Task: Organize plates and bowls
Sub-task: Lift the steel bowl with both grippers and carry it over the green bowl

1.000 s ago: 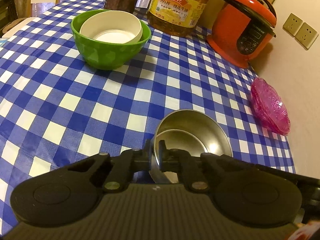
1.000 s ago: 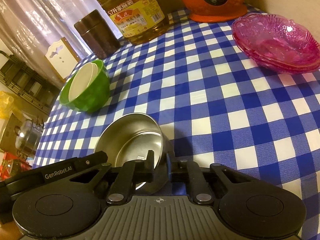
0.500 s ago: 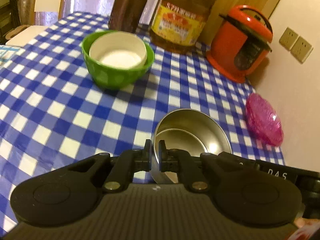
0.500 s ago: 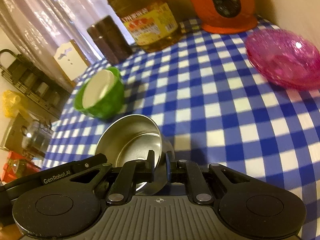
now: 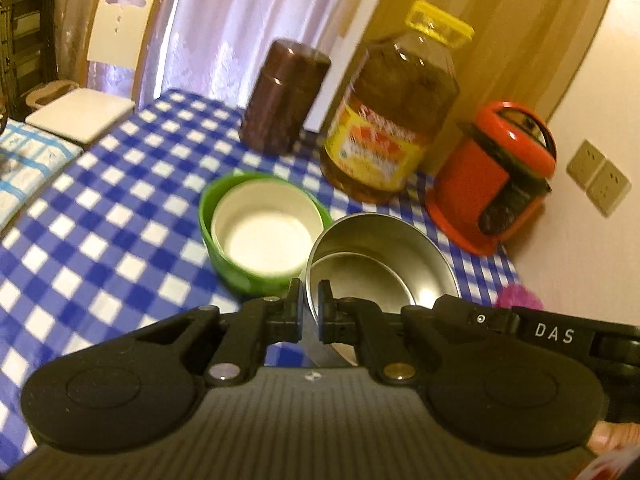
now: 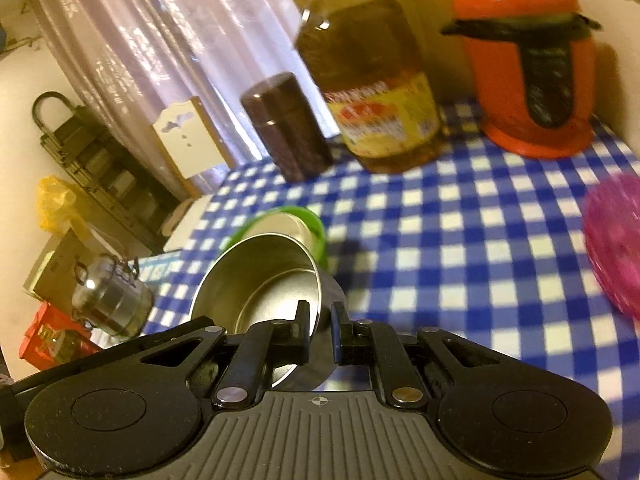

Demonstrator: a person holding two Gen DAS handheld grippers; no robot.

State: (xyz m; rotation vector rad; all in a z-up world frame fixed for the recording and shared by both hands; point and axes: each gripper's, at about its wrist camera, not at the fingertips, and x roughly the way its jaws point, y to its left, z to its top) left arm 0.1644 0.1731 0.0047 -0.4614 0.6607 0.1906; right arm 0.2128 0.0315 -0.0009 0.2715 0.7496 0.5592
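A steel bowl (image 5: 380, 256) is held in the air over the blue checked table by both grippers. My left gripper (image 5: 309, 306) is shut on its near-left rim. My right gripper (image 6: 320, 330) is shut on its right rim, and the steel bowl (image 6: 256, 280) shows there too. A green bowl (image 5: 224, 256) with a white bowl (image 5: 266, 234) nested inside stands on the table just left of and beyond the steel bowl. In the right wrist view the green bowl (image 6: 312, 224) is partly hidden behind the steel bowl. Stacked pink glass dishes (image 6: 614, 244) lie at the right.
At the back of the table stand a brown canister (image 5: 284, 98), a large oil bottle (image 5: 392, 112) and an orange rice cooker (image 5: 496, 180). A wall with sockets (image 5: 598, 178) runs along the right. A white chair (image 5: 100, 72) stands at the far left.
Both grippers have lifted the steel bowl off the table and carried it up and toward the green bowl. The green bowl now sits close beside it in view.
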